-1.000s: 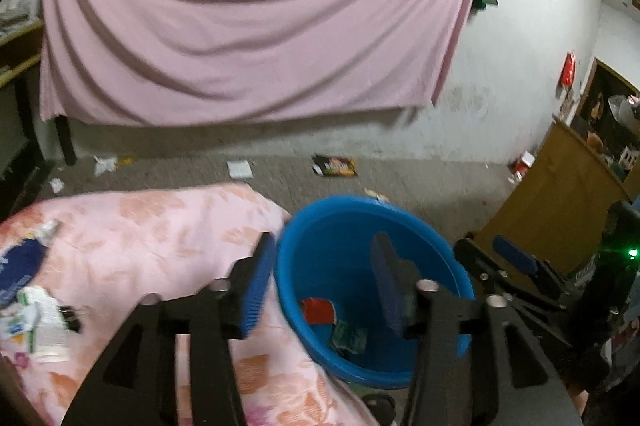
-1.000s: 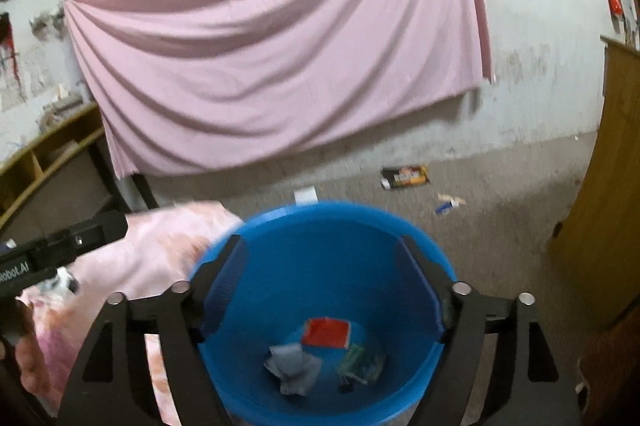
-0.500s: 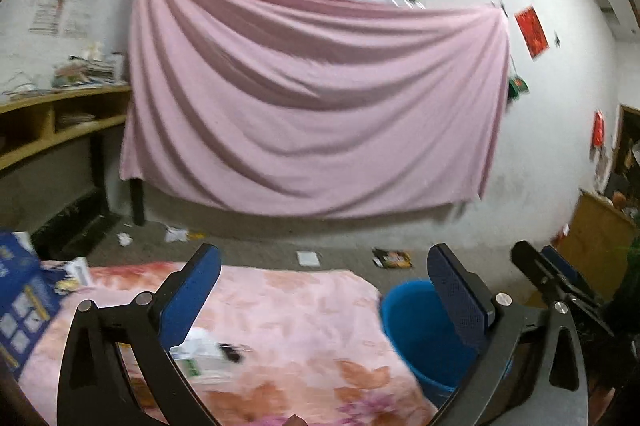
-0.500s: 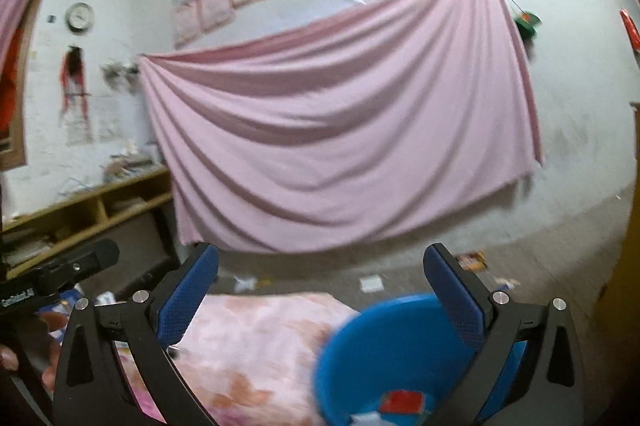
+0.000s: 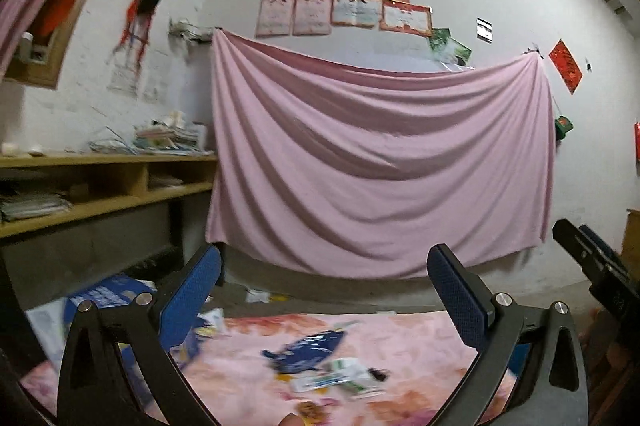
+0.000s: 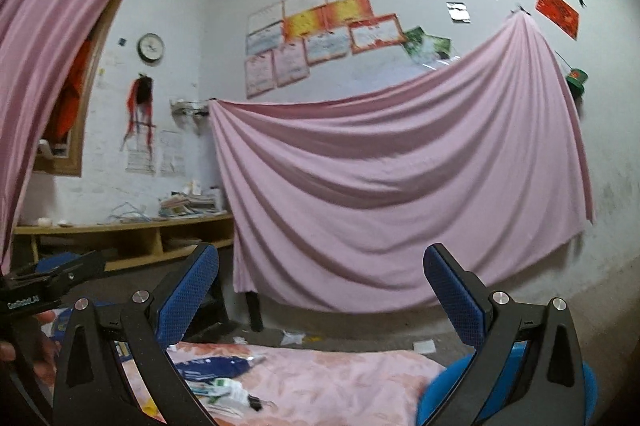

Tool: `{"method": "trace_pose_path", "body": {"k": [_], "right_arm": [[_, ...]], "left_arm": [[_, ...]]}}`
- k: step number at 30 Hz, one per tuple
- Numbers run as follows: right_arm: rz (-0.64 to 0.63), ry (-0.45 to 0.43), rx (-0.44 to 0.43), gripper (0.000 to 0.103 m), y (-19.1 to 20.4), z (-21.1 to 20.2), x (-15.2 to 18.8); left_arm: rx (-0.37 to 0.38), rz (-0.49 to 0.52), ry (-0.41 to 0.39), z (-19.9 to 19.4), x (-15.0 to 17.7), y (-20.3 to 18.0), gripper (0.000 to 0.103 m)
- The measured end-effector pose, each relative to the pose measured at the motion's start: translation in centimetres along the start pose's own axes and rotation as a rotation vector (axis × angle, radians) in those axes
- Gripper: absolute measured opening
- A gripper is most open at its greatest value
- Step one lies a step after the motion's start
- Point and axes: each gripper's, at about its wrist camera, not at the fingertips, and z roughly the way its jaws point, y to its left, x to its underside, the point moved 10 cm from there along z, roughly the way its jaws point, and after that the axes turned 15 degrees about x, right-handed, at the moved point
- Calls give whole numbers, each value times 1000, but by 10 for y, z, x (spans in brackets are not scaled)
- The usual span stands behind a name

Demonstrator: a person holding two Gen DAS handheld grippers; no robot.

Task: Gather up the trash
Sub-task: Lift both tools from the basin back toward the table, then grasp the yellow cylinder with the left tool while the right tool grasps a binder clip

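Note:
Trash lies on the pink flowered table cover: a dark blue wrapper, white-green packets and a small black clip. The wrapper, packets and clip also show in the right wrist view. My left gripper is open and empty, raised above the table. My right gripper is open and empty, raised to the right of the left one. The blue trash bin sits at the table's right end, mostly hidden behind my right gripper.
A blue box and papers sit at the table's left end. A wooden shelf with stacked papers runs along the left wall. A pink sheet hangs on the back wall. Paper scraps lie on the floor.
Both grippers have lifted and tilted up from over the blue bin and swung left toward the table. The left gripper has opened wide. The bin has slid out of the left view.

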Motion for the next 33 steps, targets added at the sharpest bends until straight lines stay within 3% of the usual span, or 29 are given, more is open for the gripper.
{"method": "trace_pose_path", "body": {"k": [5, 10, 16, 21, 24, 26, 29, 33], "right_arm": [[-52, 16, -44, 103, 30, 5, 15], [-110, 99, -81, 103, 52, 20, 43], [-151, 262, -114, 103, 63, 38, 79], [-154, 413, -128, 99, 59, 51, 110], [-167, 507, -136, 90, 60, 58, 128], [-171, 566, -142, 84, 61, 62, 140], [-185, 648, -145, 76, 61, 69, 156], [-230, 774, -150, 59, 64, 76, 183]], "left_arm": [[-31, 22, 53, -6, 27, 21, 101], [-17, -25, 156, 2, 61, 35, 101], [16, -89, 323, 18, 105, 37, 101], [40, -163, 408, 32, 124, 41, 100], [81, -227, 477, 40, 139, 43, 92], [108, -263, 530, 46, 150, 42, 75], [149, -290, 603, 55, 164, 38, 61], [205, -293, 683, 64, 179, 26, 51]]}}
